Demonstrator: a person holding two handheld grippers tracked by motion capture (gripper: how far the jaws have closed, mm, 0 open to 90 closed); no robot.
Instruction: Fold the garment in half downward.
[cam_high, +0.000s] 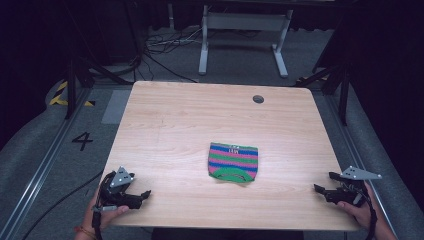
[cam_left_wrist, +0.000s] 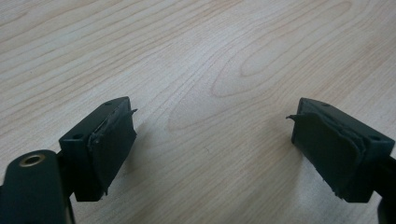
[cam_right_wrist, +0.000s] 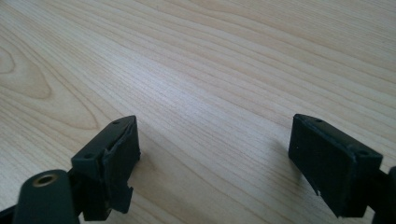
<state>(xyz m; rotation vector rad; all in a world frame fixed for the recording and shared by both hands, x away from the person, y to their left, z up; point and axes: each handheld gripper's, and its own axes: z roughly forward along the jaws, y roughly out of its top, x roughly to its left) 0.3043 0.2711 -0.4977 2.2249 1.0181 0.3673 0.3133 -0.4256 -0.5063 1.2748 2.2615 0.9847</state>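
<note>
A small knitted pouch (cam_high: 233, 162) with pink, blue and green stripes lies flat near the middle of the wooden table (cam_high: 190, 120), slightly toward the front. My left gripper (cam_high: 142, 195) rests at the front left corner, held by a hand, jaws wide apart with nothing between them. In the left gripper view the left gripper (cam_left_wrist: 212, 144) stands over bare wood. My right gripper (cam_high: 322, 189) sits at the front right edge, also open and empty. The right gripper (cam_right_wrist: 215, 158) in its own view has only wood grain between the jaws.
A round cable hole (cam_high: 258, 99) sits near the table's back right. Behind the table stand a white desk frame (cam_high: 245, 35) and loose cables (cam_high: 165, 45) on the grey floor. A "4" marking (cam_high: 82, 141) lies on the floor at left.
</note>
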